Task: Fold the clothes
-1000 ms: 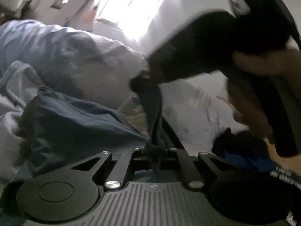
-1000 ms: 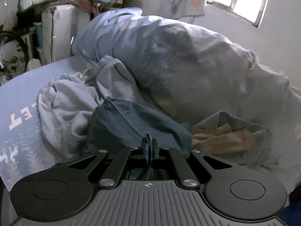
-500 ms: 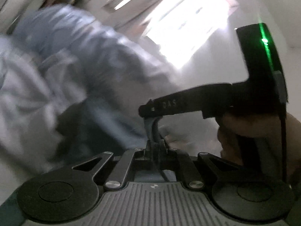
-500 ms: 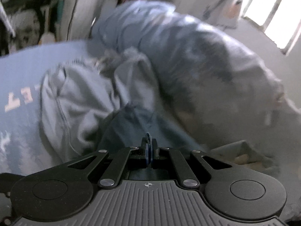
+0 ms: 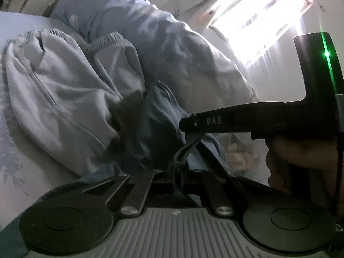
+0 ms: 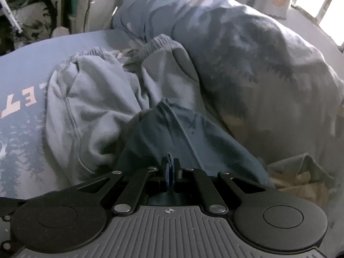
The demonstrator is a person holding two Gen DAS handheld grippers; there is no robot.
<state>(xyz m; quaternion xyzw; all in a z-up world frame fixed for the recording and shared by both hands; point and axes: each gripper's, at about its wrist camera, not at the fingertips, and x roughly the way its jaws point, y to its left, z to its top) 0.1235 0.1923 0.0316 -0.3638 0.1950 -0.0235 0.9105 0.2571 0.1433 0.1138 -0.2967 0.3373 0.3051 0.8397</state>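
Both wrist views sit close above the bed [image 6: 32,49], angled downward; both share the grey trousers [image 5: 64,99] and dark blue garment [image 6: 172,133].

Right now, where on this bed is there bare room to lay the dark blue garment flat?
Bare sheet lies left of the grey sweatpants, up to the printed lettering. It is crowded from the middle rightwards: the sweatpants touch the dark blue garment, the duvet heaps behind, and tan cloth lies bunched at the right.
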